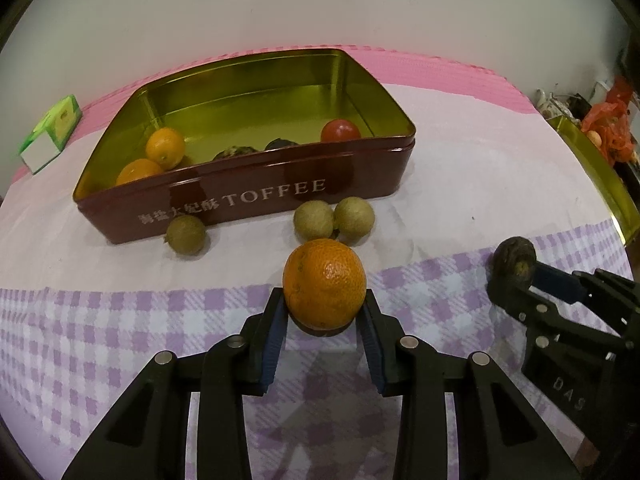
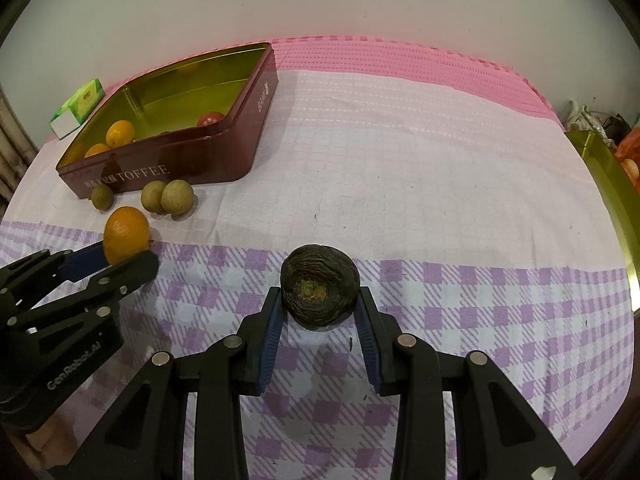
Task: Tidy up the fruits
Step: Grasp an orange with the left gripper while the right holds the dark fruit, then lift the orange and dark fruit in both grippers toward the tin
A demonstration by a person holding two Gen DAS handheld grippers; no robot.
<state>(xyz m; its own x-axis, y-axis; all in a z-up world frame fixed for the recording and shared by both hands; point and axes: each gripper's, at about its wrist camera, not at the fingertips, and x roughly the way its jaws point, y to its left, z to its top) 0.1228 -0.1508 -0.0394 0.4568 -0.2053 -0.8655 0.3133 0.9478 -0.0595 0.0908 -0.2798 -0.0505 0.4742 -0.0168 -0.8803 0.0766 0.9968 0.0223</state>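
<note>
My left gripper point(image 1: 325, 304) is shut on an orange point(image 1: 325, 283) just above the checked cloth; it also shows in the right wrist view point(image 2: 126, 240). My right gripper point(image 2: 319, 302) is shut on a dark wrinkled fruit point(image 2: 319, 295), seen from the left wrist view point(image 1: 514, 261). The maroon TOFFEE tin point(image 1: 256, 200) lies open behind, holding two oranges point(image 1: 165, 148), a red fruit point(image 1: 340, 131) and two dark fruits point(image 1: 236, 153). Three small green-brown fruits point(image 1: 314, 220) lie on the cloth in front of the tin.
A green and white box point(image 1: 52, 132) sits at the far left by the wall. A gold tin lid point(image 1: 596, 176) and an orange plastic bag point(image 1: 610, 128) are at the right edge. The table's right edge drops off beside them.
</note>
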